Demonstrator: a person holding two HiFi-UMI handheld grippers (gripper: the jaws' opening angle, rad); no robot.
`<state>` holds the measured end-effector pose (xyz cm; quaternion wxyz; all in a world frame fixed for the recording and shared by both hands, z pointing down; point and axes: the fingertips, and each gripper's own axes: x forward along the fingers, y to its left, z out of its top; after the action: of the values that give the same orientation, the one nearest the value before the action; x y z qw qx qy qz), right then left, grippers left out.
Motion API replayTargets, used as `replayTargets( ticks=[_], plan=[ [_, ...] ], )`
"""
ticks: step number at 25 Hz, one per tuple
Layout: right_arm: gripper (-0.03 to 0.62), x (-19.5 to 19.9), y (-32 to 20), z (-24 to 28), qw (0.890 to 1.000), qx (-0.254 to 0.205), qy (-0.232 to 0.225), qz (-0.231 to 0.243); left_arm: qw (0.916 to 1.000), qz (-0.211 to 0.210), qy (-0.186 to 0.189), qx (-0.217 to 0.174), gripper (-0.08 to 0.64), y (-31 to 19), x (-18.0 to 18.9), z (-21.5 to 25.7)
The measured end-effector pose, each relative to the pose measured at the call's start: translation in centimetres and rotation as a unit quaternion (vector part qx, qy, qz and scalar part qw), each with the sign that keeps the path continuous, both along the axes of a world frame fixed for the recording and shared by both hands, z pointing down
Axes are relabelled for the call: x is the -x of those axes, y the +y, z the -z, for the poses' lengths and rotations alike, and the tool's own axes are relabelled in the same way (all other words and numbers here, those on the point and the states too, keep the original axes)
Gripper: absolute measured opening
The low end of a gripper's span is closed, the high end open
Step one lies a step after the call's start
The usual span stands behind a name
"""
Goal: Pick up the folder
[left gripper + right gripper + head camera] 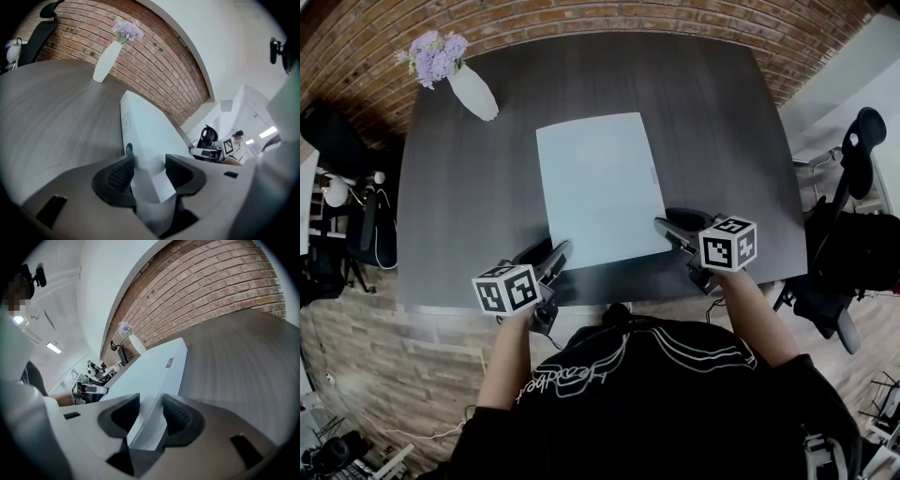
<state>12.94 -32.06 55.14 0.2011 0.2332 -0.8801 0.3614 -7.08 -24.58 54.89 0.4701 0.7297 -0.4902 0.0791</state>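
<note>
1. Pale blue folder (600, 187) flat on dark table (469, 187), centre frame.
2. Left gripper (560, 253) at lower-left corner, right gripper (666, 227) at lower-right corner.
3. Both jaw pairs parted around folder edge, not clamped.

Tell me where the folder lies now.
In the head view the pale folder lies flat at the middle of the dark table, right of the white vase; its near corners sit between the jaws of the left gripper and the right gripper.
</note>
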Motion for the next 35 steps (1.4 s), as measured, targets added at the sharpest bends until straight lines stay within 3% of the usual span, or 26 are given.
replayTargets(
  ticks=[13,35],
  plan=[
    [0.132,0.1,1.6,0.0,1.0,0.005,0.003,-0.016,0.9998,-0.015,0.004,0.01,0.206,1.3,0.2,0.0],
    [0.13,-0.5,10.0,0.0,0.999,0.012,-0.002,-0.051,0.998,-0.052,-0.012,0.032,0.206,8.4,0.0,-0.2]
  ],
)
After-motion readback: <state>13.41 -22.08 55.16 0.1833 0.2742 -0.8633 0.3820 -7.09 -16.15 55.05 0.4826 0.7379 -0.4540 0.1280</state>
